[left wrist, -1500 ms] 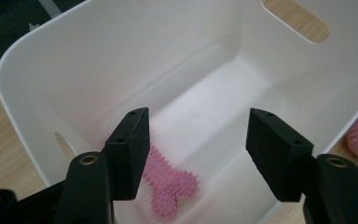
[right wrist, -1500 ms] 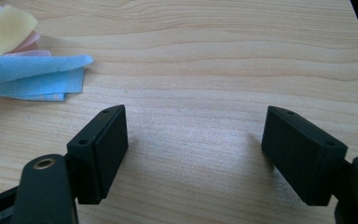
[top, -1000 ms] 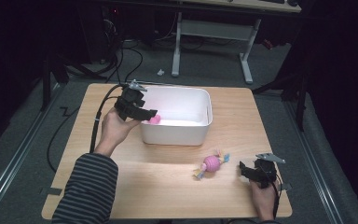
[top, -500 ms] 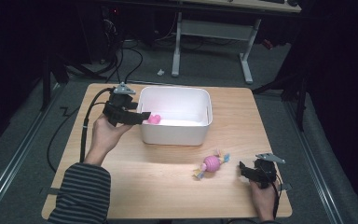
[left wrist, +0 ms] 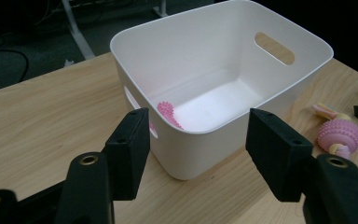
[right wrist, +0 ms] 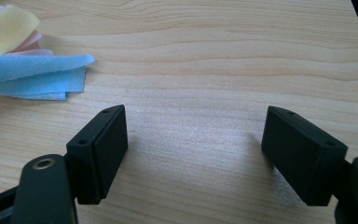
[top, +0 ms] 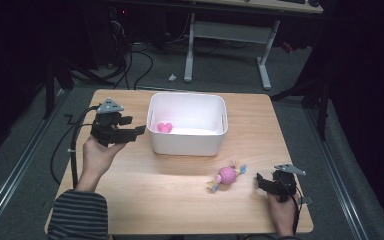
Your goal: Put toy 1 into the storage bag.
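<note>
Table [top: 145,200]: pale wood, and it carries everything I am working with.
White bin [top: 187,142]: stands upright toward the far middle of the table, with a slot handle in each end wall.
My left claw [top: 139,131]: I hold it just outside the bin's left wall, pointing at that wall, apart from it. Its jaws have just been closing a little, yet they stand apart with nothing between them; in the left gripper view the bin's near corner sits beyond the gap.
My right claw [top: 261,182]: low over the table near its front right corner, jaws spread wide and empty, bare wood between them in the right gripper view.
Pink knobbly toy with rope tails [top: 226,175]: lies on the table in front of the bin, just left of my right claw, not touching it. Its blue and yellow cloth ends reach into the top left of the right gripper view.
Small pink spiky ball [top: 165,127]: lies on the bin's floor, against the left wall.
</note>
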The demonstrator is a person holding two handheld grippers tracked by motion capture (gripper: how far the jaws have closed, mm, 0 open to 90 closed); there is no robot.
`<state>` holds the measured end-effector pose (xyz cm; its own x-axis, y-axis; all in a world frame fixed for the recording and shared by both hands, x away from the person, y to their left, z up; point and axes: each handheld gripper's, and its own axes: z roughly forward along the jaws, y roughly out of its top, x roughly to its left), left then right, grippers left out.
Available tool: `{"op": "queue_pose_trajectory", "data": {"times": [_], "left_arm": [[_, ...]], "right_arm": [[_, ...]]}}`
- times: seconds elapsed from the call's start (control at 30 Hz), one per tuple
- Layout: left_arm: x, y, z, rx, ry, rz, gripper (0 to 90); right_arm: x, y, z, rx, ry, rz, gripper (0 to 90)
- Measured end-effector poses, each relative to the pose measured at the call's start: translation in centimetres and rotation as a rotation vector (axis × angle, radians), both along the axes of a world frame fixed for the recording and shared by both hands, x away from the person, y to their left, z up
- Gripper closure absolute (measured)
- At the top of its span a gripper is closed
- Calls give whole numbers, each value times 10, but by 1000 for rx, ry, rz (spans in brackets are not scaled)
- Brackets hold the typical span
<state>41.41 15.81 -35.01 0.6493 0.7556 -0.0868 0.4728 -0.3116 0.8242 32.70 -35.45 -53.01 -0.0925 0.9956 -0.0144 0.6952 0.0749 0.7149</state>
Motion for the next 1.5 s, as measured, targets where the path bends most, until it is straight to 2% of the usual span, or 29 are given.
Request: {"op": "queue_pose_trajectory", "data": {"times": [0.07,0.27,0.53,1.07,1.17,1.5], "left_arm": [[-2,5,-2,-18,1,6,401],[-10,18,-11,-27,10,26,397],[-19,25,-23,-33,19,43,391],[-30,30,-63,-43,73,72,381],[-32,31,-75,-49,87,81,381],[-34,28,-101,-39,126,94,380]], "right_arm": [[0,0,0,-1,0,0,226],[0,0,0,0,0,0,226],[0,0,0,0,0,0,226],[0,0,0,-3,-3,0,227],[0,0,0,-3,-3,1,227],[0,0,0,-4,-4,2,227]]}}
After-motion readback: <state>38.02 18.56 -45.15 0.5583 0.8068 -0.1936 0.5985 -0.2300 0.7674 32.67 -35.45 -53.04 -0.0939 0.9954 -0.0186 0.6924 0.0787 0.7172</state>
